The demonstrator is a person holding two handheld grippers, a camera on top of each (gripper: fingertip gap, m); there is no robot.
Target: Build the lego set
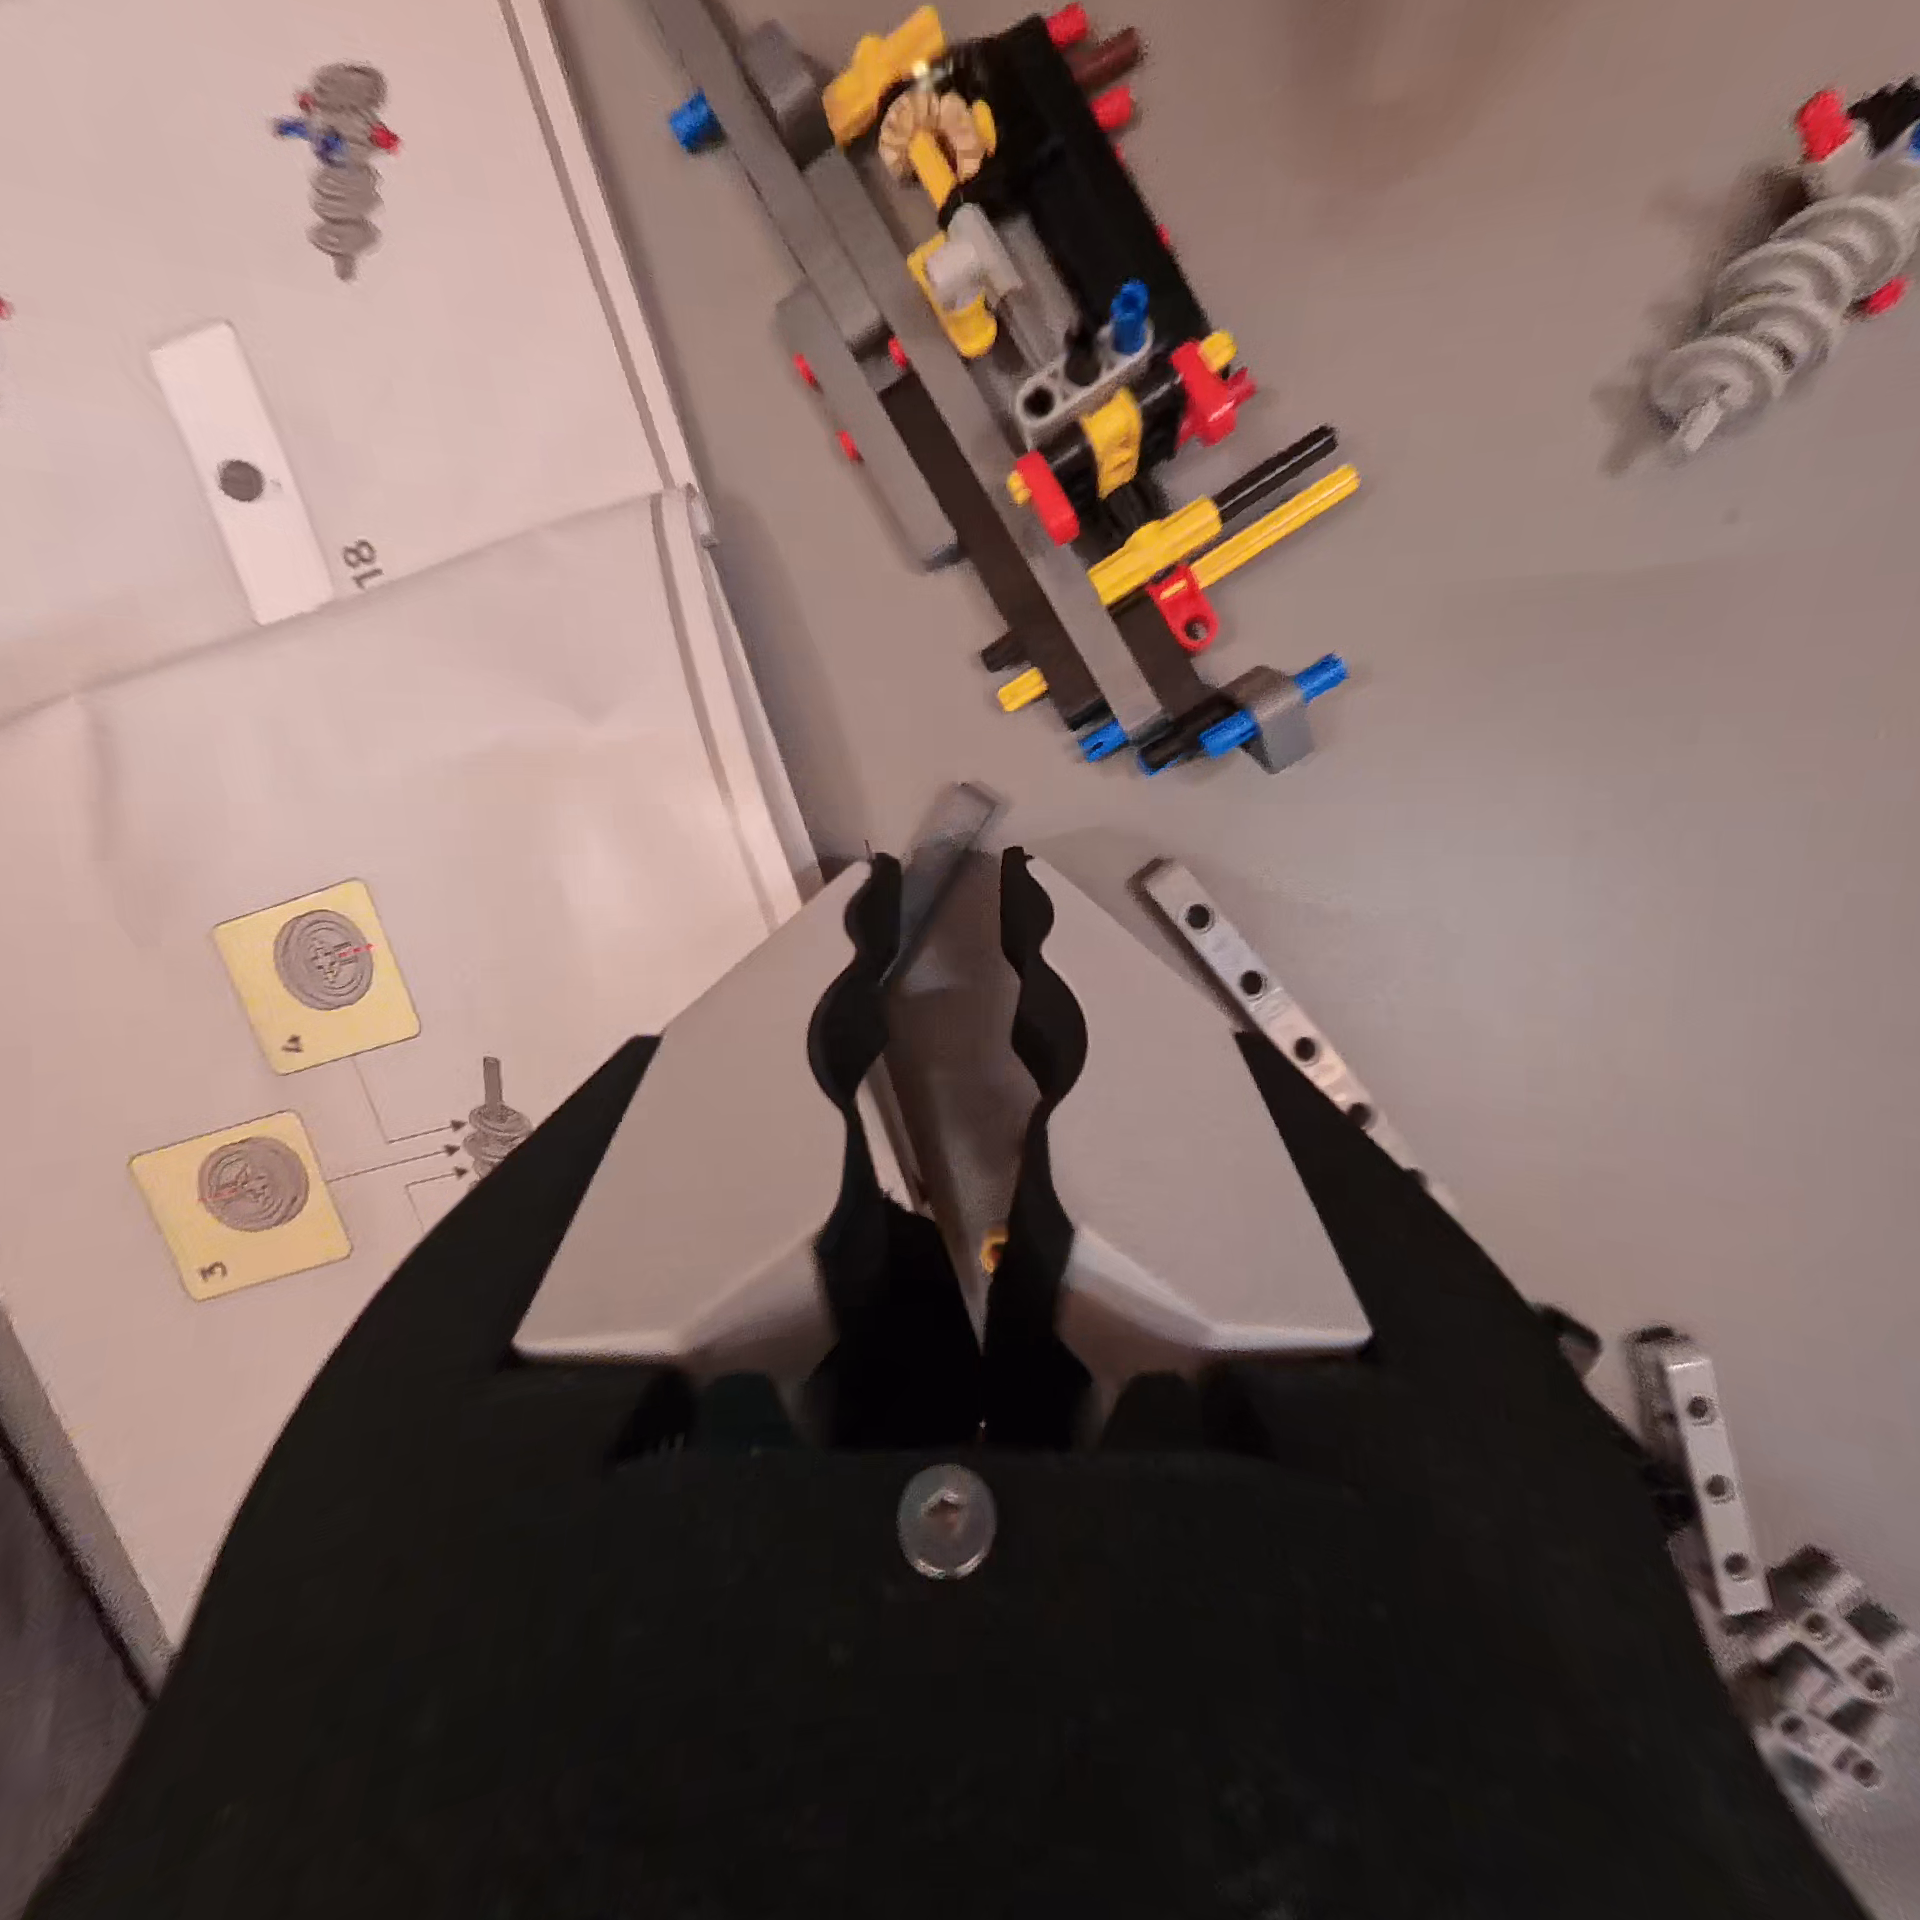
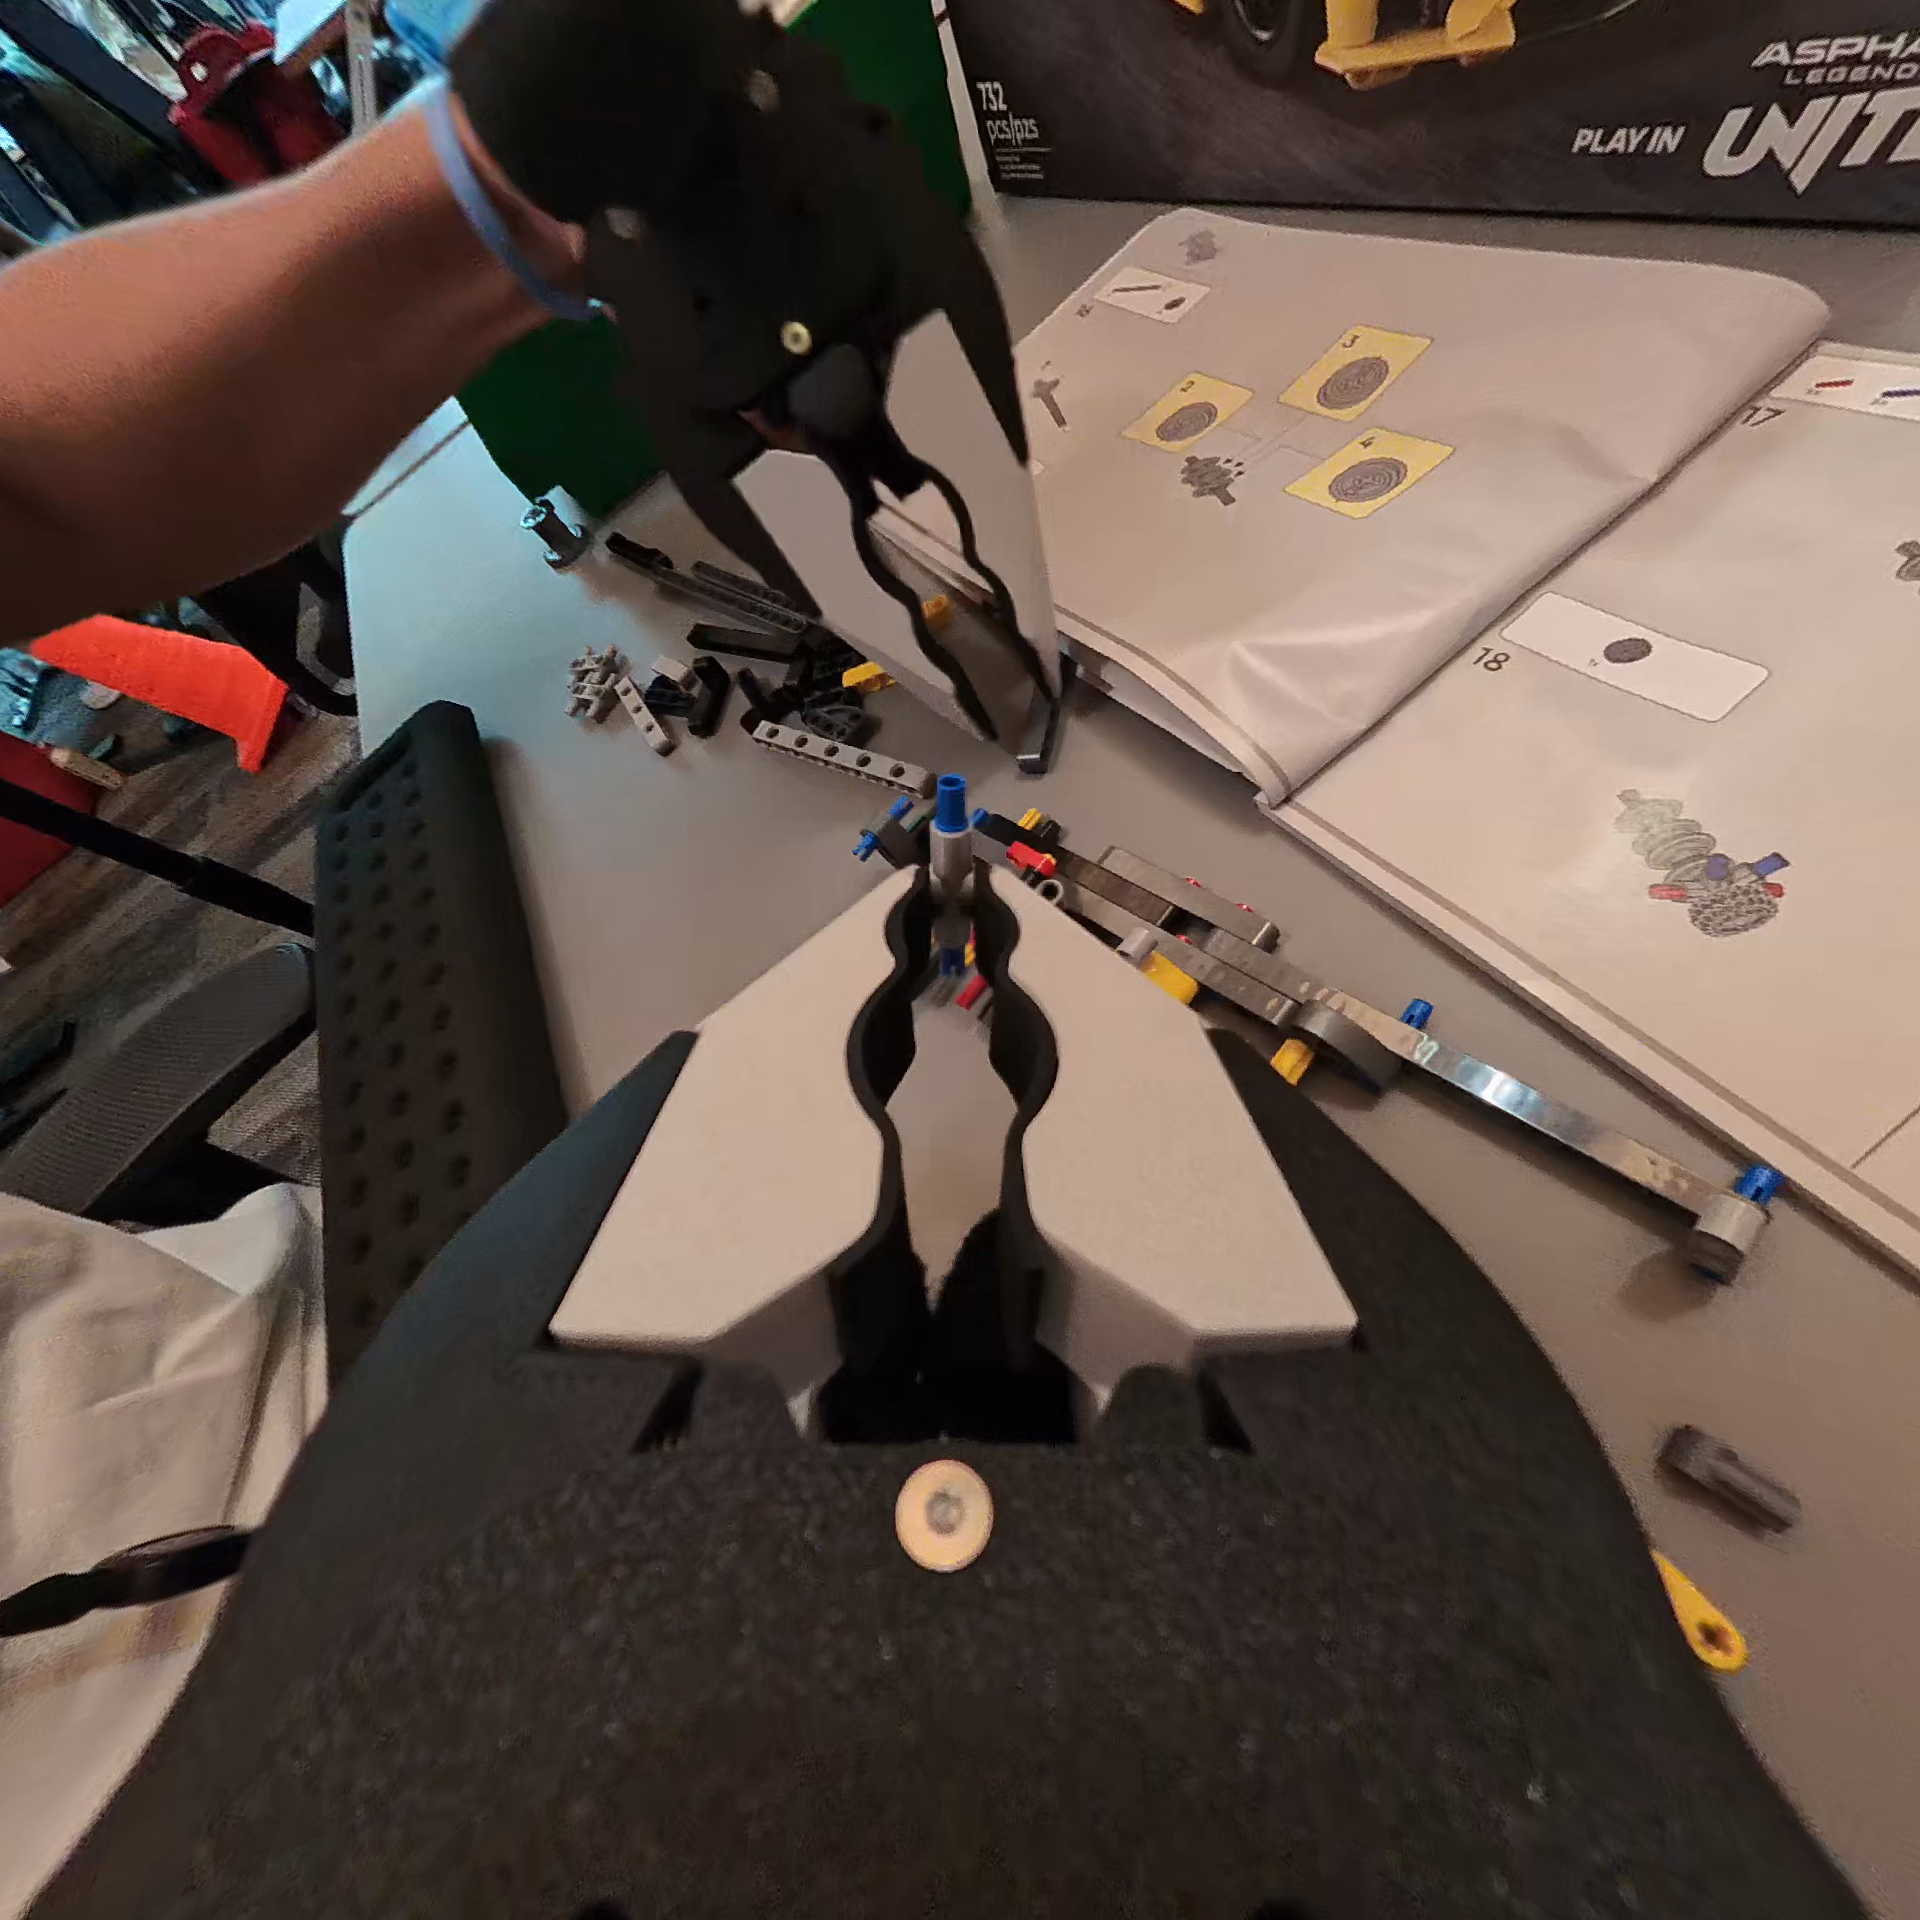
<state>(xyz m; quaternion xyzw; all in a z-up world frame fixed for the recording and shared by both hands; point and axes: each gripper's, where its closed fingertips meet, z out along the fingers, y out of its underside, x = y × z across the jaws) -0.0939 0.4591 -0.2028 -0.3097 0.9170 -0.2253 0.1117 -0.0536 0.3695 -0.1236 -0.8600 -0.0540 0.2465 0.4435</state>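
Two tongs, both gripping — left gripper [image 1: 943, 868] pinches a dark beam [image 1: 940, 862], right gripper [image 2: 951, 883] a blue-tipped pin piece [image 2: 949, 831] — the chassis [image 1: 997, 416] just ahead.

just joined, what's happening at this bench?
A person is building a Lego set with two handheld grippers. The left gripper is shut on a dark flat piece beside the open instruction booklet. The right gripper holds a small grey-and-blue pin part over the half-built frame on the table.

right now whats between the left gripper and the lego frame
Only bare grey table, as the left wrist view shows. The left gripper grips a dark grey beam whose tip stops short of the lego frame.
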